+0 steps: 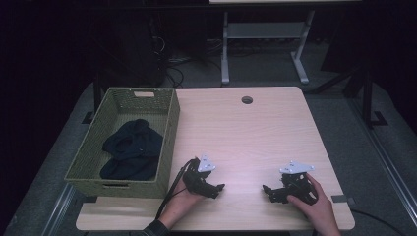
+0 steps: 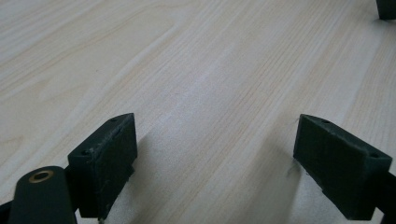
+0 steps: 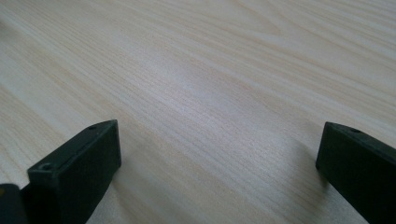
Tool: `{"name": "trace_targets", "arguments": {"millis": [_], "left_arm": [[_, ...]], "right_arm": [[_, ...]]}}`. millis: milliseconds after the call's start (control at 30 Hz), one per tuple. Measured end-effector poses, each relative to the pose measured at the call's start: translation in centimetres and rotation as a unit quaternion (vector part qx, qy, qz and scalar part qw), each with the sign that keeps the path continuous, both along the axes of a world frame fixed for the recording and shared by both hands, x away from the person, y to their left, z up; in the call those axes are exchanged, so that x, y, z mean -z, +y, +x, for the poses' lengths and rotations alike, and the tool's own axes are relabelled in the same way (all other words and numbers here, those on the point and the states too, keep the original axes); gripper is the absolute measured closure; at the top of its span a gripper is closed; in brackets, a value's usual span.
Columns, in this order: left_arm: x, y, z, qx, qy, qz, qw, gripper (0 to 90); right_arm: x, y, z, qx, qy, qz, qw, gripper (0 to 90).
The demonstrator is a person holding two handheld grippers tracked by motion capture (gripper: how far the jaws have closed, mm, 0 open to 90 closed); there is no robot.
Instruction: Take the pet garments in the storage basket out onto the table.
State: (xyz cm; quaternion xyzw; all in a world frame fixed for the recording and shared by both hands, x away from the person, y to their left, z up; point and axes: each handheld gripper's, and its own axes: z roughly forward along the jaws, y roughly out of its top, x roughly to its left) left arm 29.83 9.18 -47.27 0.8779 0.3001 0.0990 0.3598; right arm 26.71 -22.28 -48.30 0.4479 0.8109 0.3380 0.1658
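Both hand-held grippers rest low on the light wooden table near its front edge. My left gripper points right, held by a hand at the lower middle; in the left gripper view its gripper stands open over bare wood. My right gripper points left, facing the other one. In the right gripper view that gripper is wide open with nothing between its fingers. A green woven basket at the table's left holds dark cloth.
A round cable hole sits near the table's far edge. Beyond the table stands a white desk frame on a grey floor. The other gripper's tip shows at the top right of the left gripper view.
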Motion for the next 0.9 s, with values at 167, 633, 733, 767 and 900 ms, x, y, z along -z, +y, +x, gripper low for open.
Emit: {"name": "trace_targets", "arguments": {"millis": [167, 633, 733, 767, 900], "left_arm": [[-1.3, 0.1, 0.4, 0.0, 0.009, -0.005, 0.9999, 13.3], [-3.7, -0.2, 0.9, 0.0, 0.026, -0.012, 0.9996, 13.5], [-4.0, -0.3, 0.9, -0.002, 0.028, -0.01, 0.9996, 13.5], [-4.1, -0.3, 0.9, -0.003, 0.027, -0.01, 0.9996, 13.5], [-4.7, -0.2, 1.0, -0.002, 0.03, -0.008, 0.9995, 13.5]], "right_arm": [[0.0, 0.0, 0.0, 0.0, 0.0, 0.0, 1.0, 0.0], [0.0, 0.0, 0.0, 0.0, -0.001, 0.001, 1.0, 0.0], [0.0, 0.0, 0.0, 0.0, -0.001, 0.001, 1.0, 0.0], [0.0, 0.0, 0.0, 0.0, -0.001, 0.001, 1.0, 0.0], [0.0, 0.0, 0.0, 0.001, -0.001, 0.001, 1.0, 0.0]]}}
